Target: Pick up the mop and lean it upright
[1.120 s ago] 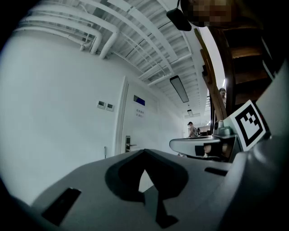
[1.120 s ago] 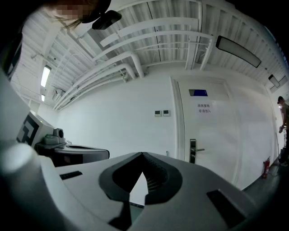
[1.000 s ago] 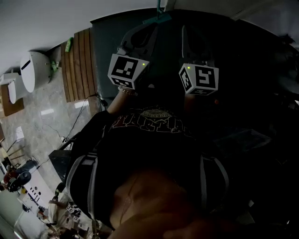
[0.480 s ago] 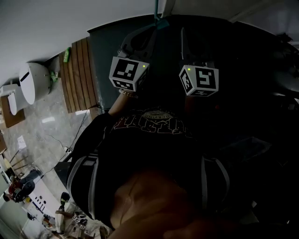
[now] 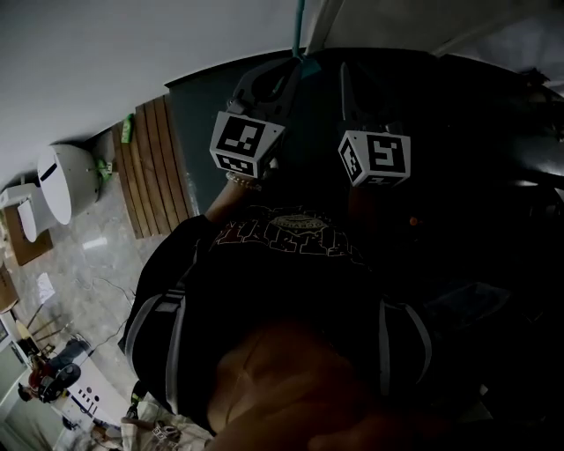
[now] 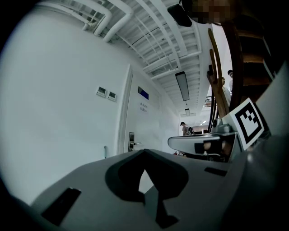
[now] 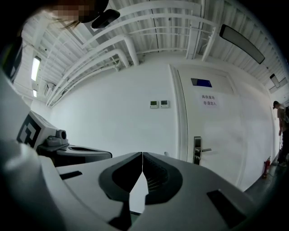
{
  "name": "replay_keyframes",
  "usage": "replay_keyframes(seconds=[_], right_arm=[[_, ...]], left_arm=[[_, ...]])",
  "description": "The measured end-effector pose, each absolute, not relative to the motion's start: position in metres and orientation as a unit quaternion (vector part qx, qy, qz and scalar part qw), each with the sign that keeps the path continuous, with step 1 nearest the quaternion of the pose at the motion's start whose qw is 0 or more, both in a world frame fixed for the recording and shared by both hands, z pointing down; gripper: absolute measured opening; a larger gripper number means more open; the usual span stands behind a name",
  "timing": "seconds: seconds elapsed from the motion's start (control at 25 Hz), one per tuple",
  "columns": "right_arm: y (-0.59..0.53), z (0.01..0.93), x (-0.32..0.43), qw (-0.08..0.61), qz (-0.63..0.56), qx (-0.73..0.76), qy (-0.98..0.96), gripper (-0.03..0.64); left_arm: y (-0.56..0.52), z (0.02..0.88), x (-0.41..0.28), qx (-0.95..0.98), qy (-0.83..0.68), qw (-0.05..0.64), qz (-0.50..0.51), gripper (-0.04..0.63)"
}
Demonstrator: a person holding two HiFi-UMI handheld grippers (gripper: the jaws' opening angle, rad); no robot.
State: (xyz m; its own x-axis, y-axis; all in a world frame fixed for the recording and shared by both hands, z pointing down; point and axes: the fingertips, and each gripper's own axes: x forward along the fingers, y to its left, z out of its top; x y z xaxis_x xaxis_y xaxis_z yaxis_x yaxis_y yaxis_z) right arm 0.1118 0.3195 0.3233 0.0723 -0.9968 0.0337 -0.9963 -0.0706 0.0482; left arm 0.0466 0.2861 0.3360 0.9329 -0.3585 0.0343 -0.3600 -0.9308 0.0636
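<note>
The left gripper has its two jaws pressed together, and nothing is in them. The right gripper is pressed tight too, and it holds nothing. Both point level at a white wall that has a white door in it.

In the right gripper view, the jaws are left of the door. The left gripper is even farther left of the door. Two small boxes sit on the wall just left of the door. A blue sign is near the top of the door. A person stands well to the right of the door.

In the head view, a thin teal stick goes up the wall just past the left gripper. I cannot tell if it is the mop. Neither gripper holds it.
</note>
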Motion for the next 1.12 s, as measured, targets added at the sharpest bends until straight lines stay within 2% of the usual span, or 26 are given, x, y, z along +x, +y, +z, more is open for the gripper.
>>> replay_keyframes(seconds=[0.6, 1.12], right_arm=[[0.215, 0.329, 0.153, 0.022, 0.021, 0.746, -0.665, 0.018], [0.126, 0.328, 0.238, 0.019, 0.027, 0.714, -0.700, 0.018]], left_arm=[[0.172, 0.346, 0.080, 0.982, -0.180, 0.054, 0.029, 0.038], [0.094, 0.342, 0.173, 0.976, -0.209, 0.053, 0.034, 0.038]])
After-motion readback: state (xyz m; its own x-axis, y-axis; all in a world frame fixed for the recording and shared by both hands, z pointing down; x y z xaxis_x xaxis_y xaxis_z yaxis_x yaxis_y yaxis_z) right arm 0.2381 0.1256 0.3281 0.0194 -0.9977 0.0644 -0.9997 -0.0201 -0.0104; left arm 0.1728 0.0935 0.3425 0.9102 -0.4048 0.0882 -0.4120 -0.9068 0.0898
